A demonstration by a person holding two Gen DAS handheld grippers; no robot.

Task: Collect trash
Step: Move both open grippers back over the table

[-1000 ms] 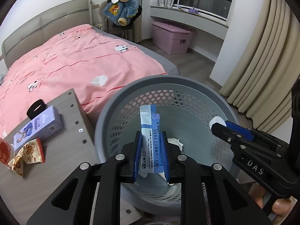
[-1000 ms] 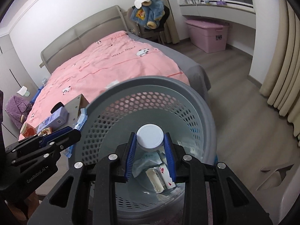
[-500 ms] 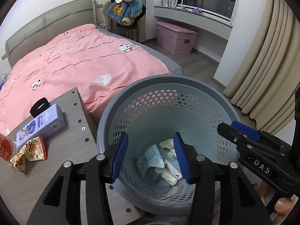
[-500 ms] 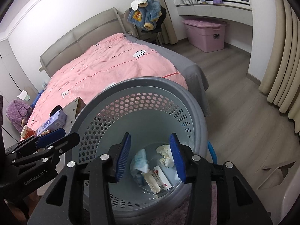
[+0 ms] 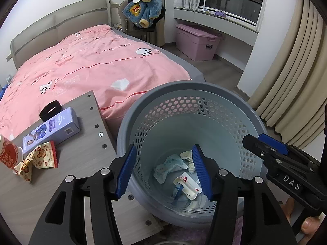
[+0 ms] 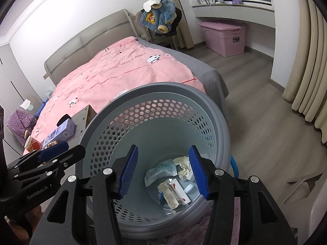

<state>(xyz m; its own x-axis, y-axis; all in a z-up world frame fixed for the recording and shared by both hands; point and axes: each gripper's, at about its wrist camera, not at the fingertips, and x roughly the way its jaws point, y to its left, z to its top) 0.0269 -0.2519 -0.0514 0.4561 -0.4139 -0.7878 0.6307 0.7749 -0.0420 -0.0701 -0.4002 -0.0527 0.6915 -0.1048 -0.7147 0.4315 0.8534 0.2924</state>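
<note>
A grey perforated trash basket [image 5: 155, 98] [image 6: 122, 100] stands beside the bed. At its bottom lie wrappers, crumpled tissue [image 6: 183, 164], a blue sachet [image 5: 177, 190] and a white lid [image 6: 188, 188]. My left gripper [image 5: 163, 171] hangs over the basket's mouth, its jaws opening with nothing between them. My right gripper [image 6: 164, 170] is also above the basket, jaws opening and empty. On the wooden table [image 5: 81, 163] to the left lie a snack wrapper [image 5: 38, 157], a purple box [image 5: 51, 130] and a red cup [image 5: 8, 153].
A pink-covered bed [image 5: 81, 67] with a white tissue [image 5: 120, 84] on it lies behind the table. A pink storage bin [image 5: 197, 42], a chair with a blue jacket [image 5: 143, 13] and beige curtains [image 5: 286, 71] stand farther off. Wood floor [image 6: 265, 112] runs to the right.
The left gripper let go of the blue sachet and the right one of the white-lidded item; both now lie in the basket. Both pairs of jaws have spread wider.
</note>
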